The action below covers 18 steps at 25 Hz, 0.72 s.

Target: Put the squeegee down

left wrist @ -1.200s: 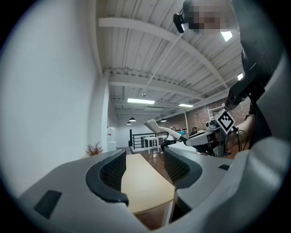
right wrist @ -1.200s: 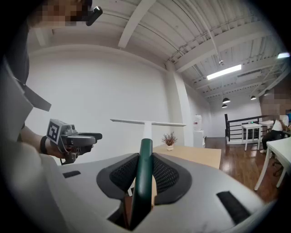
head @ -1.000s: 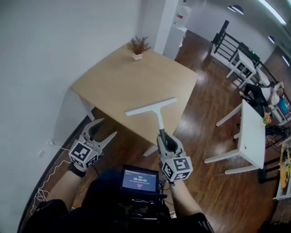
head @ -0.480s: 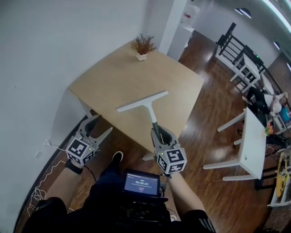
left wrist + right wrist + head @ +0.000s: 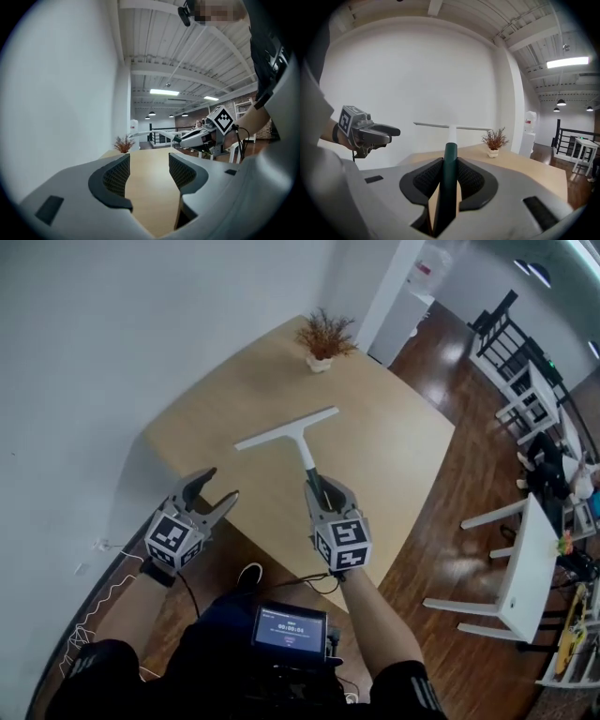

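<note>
Squeegee (image 5: 302, 448) not yet down: your right claw (image 5: 319, 491) pinches its dark handle, with the blade out over the worktop (image 5: 384, 437).
No part of the put-down is done. Both gripper views show the blade in the air above the wood, so lowering and letting go are both left, by my read. Your left claw (image 5: 222, 484) is spread with nothing in it, by the worktop's near edge. How high the blade rides is hard to tell from the head view. The handle's butt is hidden inside the right claw. 1 potted plant (image 5: 325, 337) stands at the far edge, well apart.
</note>
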### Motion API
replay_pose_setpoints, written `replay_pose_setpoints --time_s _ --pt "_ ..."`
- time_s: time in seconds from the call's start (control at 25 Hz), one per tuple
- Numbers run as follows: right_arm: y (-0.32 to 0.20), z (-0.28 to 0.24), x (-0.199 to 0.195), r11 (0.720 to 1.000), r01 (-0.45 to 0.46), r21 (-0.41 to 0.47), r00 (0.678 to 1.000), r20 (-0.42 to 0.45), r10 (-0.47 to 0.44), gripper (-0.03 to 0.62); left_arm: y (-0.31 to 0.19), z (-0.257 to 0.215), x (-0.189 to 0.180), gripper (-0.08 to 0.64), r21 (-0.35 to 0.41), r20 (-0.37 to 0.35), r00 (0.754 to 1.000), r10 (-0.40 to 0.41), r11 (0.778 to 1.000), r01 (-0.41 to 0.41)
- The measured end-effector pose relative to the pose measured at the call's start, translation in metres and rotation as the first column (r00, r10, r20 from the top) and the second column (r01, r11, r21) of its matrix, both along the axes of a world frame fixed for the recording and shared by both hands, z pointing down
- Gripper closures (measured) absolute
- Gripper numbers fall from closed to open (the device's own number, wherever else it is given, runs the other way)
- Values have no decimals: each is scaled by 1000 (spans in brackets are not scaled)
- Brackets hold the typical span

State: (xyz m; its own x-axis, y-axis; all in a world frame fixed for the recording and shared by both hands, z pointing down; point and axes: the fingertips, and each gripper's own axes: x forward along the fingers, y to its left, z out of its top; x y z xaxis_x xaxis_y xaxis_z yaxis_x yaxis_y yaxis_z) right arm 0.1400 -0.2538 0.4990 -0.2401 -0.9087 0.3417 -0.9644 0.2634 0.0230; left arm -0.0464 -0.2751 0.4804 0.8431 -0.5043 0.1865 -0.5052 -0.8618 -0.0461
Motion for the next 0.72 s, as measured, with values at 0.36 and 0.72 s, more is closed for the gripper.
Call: replay_pose_setpoints --time_s 0.36,0.72 --pt "-124 122 -3 990 -7 -143 999 -40 1 477 -99 72 9 293 -58 66 998 -21 998 25" --pt "-168 222 -1 955 -23 -296 999 -53 7 477 -136 128 16 293 -150 98 995 -20 988 35"
